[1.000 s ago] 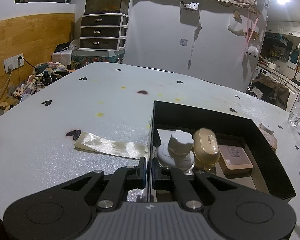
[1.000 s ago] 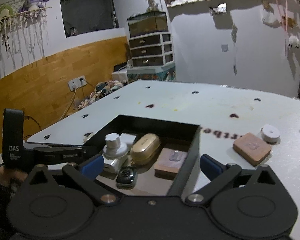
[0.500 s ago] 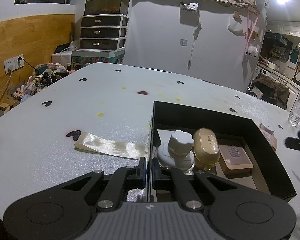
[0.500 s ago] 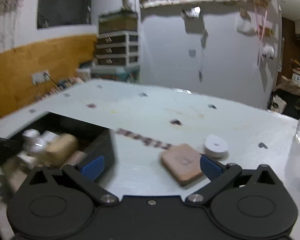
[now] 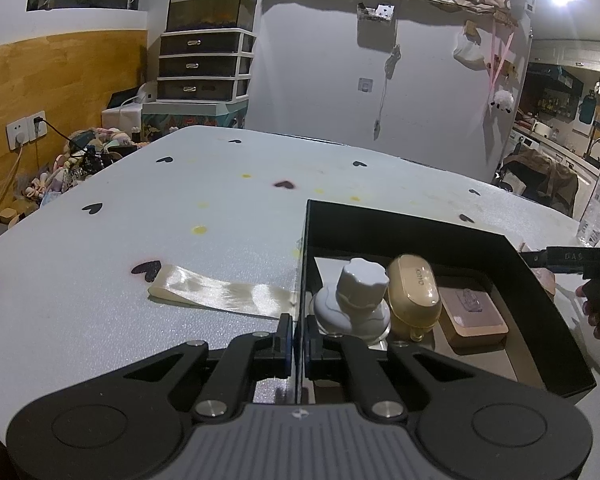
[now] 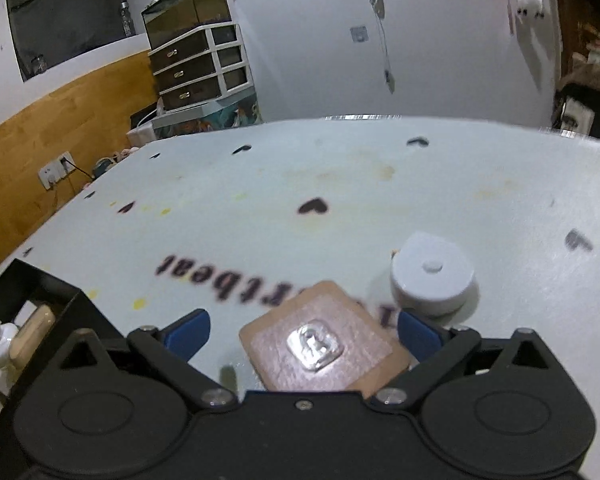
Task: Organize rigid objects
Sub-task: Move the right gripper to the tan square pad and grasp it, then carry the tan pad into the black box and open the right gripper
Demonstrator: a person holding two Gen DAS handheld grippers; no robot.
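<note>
The left gripper (image 5: pixel 296 340) points down at a slant, its jaws pinched on the near-left wall of the black box (image 5: pixel 548 312); the right gripper (image 6: pixel 304 332) also tilts down, to the right of the box, jaws spread wide with a pink square case (image 6: pixel 324 350) lying on the counter (image 6: pixel 340 200) between them, pads not pressing it; a white round puck (image 6: pixel 432 276) sits just beyond the case; inside the box stand a white knobbed jar (image 5: pixel 354 300), a gold oval case (image 5: pixel 414 292) and another pink case (image 5: pixel 472 314), side by side; a cream ribbon (image 5: pixel 220 292) lies left of the box.
</note>
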